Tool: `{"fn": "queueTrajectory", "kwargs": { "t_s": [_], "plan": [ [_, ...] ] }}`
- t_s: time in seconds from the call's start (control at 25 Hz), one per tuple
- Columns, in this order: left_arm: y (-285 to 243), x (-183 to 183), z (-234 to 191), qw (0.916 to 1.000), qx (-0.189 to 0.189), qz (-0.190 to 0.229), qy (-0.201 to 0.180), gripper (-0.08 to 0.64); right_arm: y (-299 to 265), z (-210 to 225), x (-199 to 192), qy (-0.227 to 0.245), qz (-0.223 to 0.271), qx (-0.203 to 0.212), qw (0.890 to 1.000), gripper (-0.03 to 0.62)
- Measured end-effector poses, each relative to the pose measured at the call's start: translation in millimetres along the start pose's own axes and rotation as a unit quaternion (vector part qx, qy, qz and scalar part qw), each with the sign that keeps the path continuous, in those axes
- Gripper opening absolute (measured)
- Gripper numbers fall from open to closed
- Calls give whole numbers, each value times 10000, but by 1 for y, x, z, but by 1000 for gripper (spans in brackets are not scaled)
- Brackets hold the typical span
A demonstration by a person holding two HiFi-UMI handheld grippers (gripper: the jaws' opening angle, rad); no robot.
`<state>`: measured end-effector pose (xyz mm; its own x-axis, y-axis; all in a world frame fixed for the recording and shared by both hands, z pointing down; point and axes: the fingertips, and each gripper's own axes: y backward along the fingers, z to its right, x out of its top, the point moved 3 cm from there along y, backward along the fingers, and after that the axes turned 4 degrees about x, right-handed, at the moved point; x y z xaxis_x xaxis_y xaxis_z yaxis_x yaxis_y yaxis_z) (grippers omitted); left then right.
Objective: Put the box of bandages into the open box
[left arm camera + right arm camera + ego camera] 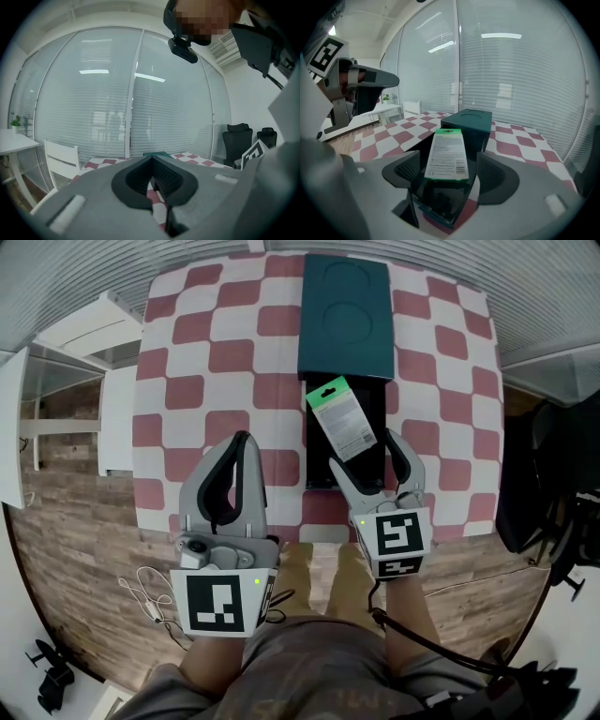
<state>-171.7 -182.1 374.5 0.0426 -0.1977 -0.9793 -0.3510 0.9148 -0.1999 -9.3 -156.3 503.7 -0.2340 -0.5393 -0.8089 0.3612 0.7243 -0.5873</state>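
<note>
A green-and-white box of bandages (342, 418) lies tilted over the open dark box (316, 479), its lower end down inside. My right gripper (361, 454) stands open around that lower end, and both pads are clear of the pack's sides. In the right gripper view the box of bandages (446, 154) sits between the spread jaws of the right gripper (447, 161), above the open box (440, 206). My left gripper (242, 439) is shut and holds nothing, over the checkered cloth to the left. In its own view the left gripper (151, 160) points across the table.
The teal lid (345, 315) lies just beyond the open box on the red-and-white checkered cloth (216, 362). A white chair (94, 329) stands at the left. A dark office chair (553, 484) is at the right. A white cable (145, 596) lies on the wooden floor.
</note>
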Motion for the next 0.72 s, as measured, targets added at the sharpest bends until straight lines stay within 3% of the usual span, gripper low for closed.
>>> {"fn": "queueTrajectory", "kwargs": {
  "t_s": [0.4,0.72],
  "plan": [
    [9,15,19,9997,-152,183,-98,0,24,2,13,-66,399,19,9992,388],
    [31,74,46,9964,-73,766,-355,0,97,18,97,-66,1686,41,9857,241]
  ]
}}
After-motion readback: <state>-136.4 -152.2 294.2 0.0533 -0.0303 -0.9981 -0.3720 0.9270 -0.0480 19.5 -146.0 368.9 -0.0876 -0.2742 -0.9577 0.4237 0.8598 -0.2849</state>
